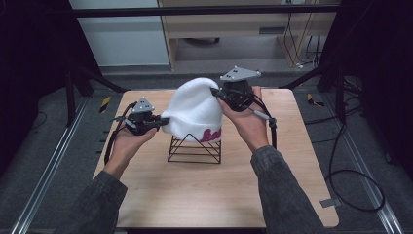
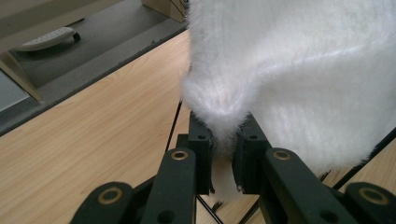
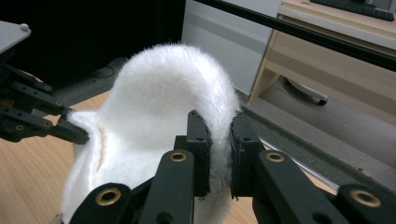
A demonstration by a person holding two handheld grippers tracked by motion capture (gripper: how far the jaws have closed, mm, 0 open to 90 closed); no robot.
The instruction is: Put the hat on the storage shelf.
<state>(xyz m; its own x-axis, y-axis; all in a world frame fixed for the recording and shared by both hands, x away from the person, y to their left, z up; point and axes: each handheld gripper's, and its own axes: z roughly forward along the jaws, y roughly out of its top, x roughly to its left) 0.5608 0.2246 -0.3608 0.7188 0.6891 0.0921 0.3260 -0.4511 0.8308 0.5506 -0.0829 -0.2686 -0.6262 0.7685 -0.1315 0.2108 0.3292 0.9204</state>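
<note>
- Jaws of the left gripper [image 1: 163, 120] and right gripper [image 1: 214, 91] both pinch the fluffy white knit beanie [image 1: 195, 109].
- Beanie drapes the black wire stand [image 1: 195, 148], mid-tabletop.
- Uneven pulling could tip the stand.

Person in dark grey denim-like sleeves [image 1: 285, 195], cuffs at wrists. Left gripper [image 1: 163, 121]: black linkage body, small grey three-cornered plate on top, black cable looping beneath. Right gripper [image 1: 215, 91]: same black build, larger grey three-cornered plate with dark screw dots, black cable trailing behind. Black jaw links carry brass-ringed pivots [image 2: 179, 155] and plain round holes.
</note>
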